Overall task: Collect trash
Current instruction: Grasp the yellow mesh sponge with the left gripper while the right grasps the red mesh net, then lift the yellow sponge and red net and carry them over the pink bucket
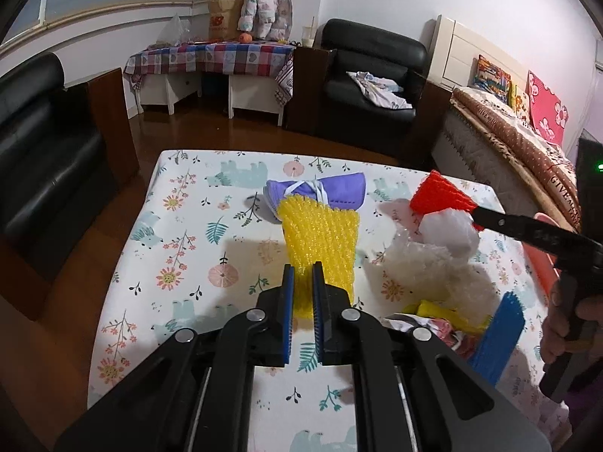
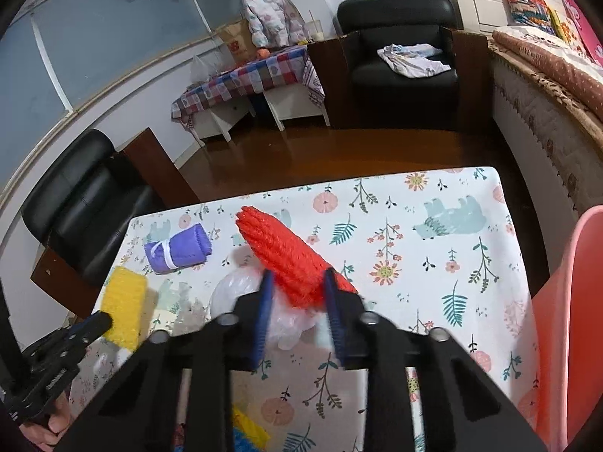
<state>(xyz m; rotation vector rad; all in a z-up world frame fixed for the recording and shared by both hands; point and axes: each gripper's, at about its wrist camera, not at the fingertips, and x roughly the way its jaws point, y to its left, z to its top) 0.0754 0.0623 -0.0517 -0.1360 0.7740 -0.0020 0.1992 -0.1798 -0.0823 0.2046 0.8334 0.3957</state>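
While the purple roll [image 1: 316, 192] remained on the bench [image 1: 181, 233], yellow netting [image 1: 320, 241] and red netting [image 2: 286, 260] were pinched by left and right fingers.

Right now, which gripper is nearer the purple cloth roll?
Left. The left gripper is shut on the yellow foam net, whose far end touches the purple cloth roll. The right gripper, holding the red foam net, sits further off to the side.

A brown paper bag [image 1: 225, 19] on the checked table [image 1: 211, 56] bears a red "NB" logo. Beside that table's armchair, the bed cover [image 1: 561, 188] shows letters "GIVE".
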